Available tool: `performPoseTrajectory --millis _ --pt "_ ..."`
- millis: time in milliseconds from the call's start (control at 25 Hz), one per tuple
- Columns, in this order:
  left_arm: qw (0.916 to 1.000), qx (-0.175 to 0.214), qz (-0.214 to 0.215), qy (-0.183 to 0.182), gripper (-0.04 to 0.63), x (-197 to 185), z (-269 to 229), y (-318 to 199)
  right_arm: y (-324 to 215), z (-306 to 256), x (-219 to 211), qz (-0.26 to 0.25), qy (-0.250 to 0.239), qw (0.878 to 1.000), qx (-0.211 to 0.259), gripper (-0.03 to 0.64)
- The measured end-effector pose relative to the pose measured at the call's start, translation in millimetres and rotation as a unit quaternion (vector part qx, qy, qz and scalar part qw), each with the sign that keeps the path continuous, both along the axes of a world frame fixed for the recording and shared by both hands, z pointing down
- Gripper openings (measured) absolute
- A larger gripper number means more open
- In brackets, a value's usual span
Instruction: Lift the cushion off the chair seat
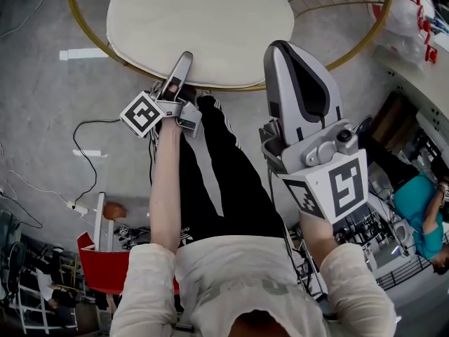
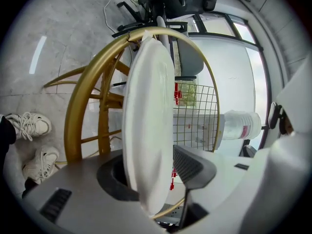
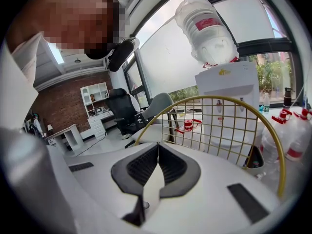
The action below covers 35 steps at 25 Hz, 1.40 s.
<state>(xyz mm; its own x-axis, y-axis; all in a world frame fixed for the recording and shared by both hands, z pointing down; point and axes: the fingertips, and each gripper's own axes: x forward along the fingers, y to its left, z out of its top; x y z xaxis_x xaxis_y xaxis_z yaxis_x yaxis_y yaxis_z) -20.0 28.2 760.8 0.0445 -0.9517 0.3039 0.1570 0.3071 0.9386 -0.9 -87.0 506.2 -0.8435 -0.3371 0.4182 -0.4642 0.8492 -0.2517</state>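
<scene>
**Left jaws on the cushion's near edge: lift slowly**

The cushion (image 1: 200, 20) lies flat on the chair (image 1: 98, 41) seat, inside the gold rim. The left gripper (image 1: 179, 67) pinches its near edge, and the white pad fills the gap between the jaws. The right gripper (image 1: 287, 51) is held clear of the seat, jaws pressed together on nothing. A one-edge hold will likely let the far side sag and drag on the rim. Raise gently with a deep pinch, and open the right jaws for a second edge if it droops.
</scene>
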Motion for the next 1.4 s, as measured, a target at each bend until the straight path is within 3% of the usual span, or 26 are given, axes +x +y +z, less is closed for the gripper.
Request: performPoseTrajectory --millis 160,360,520,800,1240,1400 --pt "0.9997 0.009 -0.009 0.022 0.212 0 1 -9 -2 3 4 0.005 0.000 1.000 -0.005 0.017" --pt "0.9993 0.018 -0.026 0.019 0.210 -7 6 -11 -3 6 6 0.010 -0.006 1.000 -0.013 0.017" --pt "0.9995 0.013 -0.027 0.006 0.075 -8 4 -12 -4 4 7 0.015 -0.005 1.000 -0.015 0.017" --pt "0.9993 0.025 -0.025 0.007 0.057 -10 -13 -19 -9 -6 1 0.024 -0.018 0.999 -0.018 0.017" --pt "0.9987 0.051 -0.005 -0.007 0.044 -19 -124 -29 -20 -107 -1 0.049 -0.057 0.997 0.030 0.017" --pt "0.9954 0.091 -0.005 -0.027 0.044 -40 -184 -47 -22 -154 1 0.067 -0.077 0.993 0.060 0.017"
